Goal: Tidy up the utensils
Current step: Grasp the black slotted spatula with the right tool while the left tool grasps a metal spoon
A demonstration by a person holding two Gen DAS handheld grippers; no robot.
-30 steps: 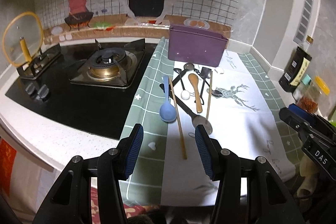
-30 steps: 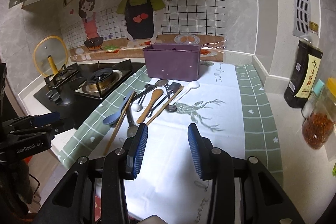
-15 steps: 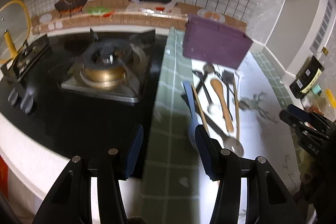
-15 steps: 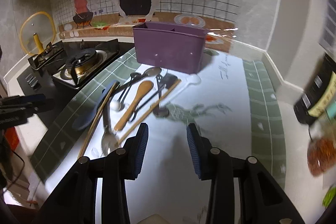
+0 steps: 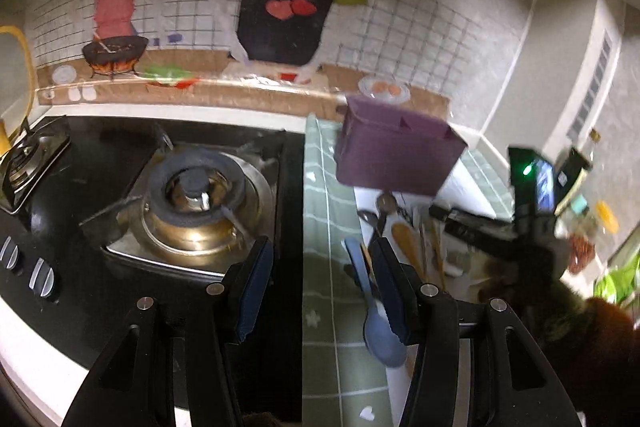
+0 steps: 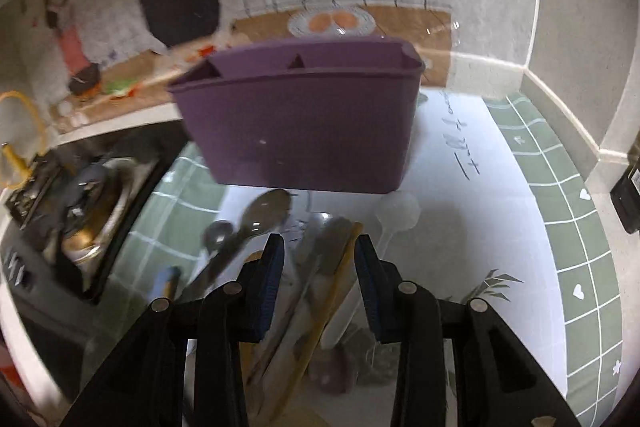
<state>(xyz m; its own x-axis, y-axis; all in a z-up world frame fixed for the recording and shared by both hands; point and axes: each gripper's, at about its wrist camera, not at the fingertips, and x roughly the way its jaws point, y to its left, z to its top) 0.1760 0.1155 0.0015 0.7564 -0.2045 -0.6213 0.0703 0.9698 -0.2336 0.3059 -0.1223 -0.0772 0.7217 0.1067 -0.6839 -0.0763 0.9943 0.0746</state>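
A purple utensil holder [image 6: 304, 123] stands at the back of the white and green mat [image 6: 500, 187]; it also shows in the left wrist view [image 5: 392, 155]. Several utensils lie in front of it: a metal spoon [image 6: 260, 215], a white spoon [image 6: 394, 215], a wooden chopstick [image 6: 336, 291], and a blue spoon [image 5: 374, 319]. My right gripper [image 6: 320, 263] is open, low over the utensils, with the chopstick and a dark utensil between its fingers. My left gripper [image 5: 320, 283] is open over the mat's left edge, with the blue spoon at its right finger.
A gas stove [image 5: 192, 203] with control knobs [image 5: 40, 275] fills the counter left of the mat. A dark sauce bottle [image 6: 632, 183] stands at the right wall. The right gripper's body [image 5: 532, 211] shows at the right of the left wrist view.
My right gripper has moved forward and down to the utensils in front of the purple holder. My left gripper has swung left toward the stove and come closer to the counter. Both stay open.
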